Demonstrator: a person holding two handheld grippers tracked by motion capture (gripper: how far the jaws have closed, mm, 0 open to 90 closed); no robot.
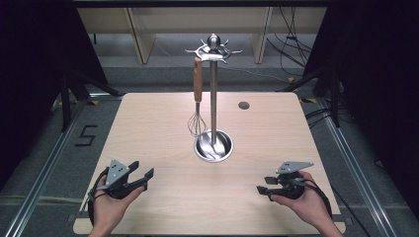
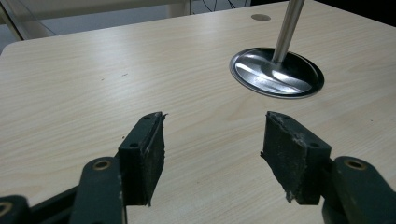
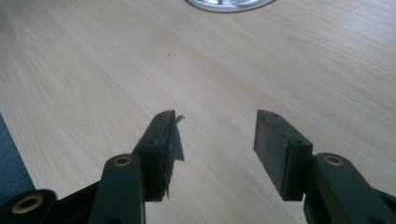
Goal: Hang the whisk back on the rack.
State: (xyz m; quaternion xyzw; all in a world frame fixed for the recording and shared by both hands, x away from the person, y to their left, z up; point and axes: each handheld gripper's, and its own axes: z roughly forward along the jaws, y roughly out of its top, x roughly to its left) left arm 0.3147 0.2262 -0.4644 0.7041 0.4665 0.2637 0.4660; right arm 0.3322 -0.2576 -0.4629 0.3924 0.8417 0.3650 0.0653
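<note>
You hold the left gripper (image 1: 140, 174) and right gripper (image 1: 264, 185) low over the table's (image 1: 158, 123) near edge, well apart, both with jaws spread and gripping nothing. Between them, farther back, a steel stand (image 1: 213, 98) rises from its round base (image 2: 276, 72), a wooden-handled whisk (image 1: 197, 98) hanging beside the pole. In the left gripper view the pole is cut off at the top.

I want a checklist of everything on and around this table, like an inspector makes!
Surface: pale wooden table, small round hole cover near the far edge.
Job's things: metal utensil stand at centre; wooden-handled whisk hanging on it.
Clutter: nothing seen.
Grippers: left gripper and right gripper both open, empty, near the front edge.
Cables: black cables on the floor behind.
Surroundings: black curtains, floor rails.
</note>
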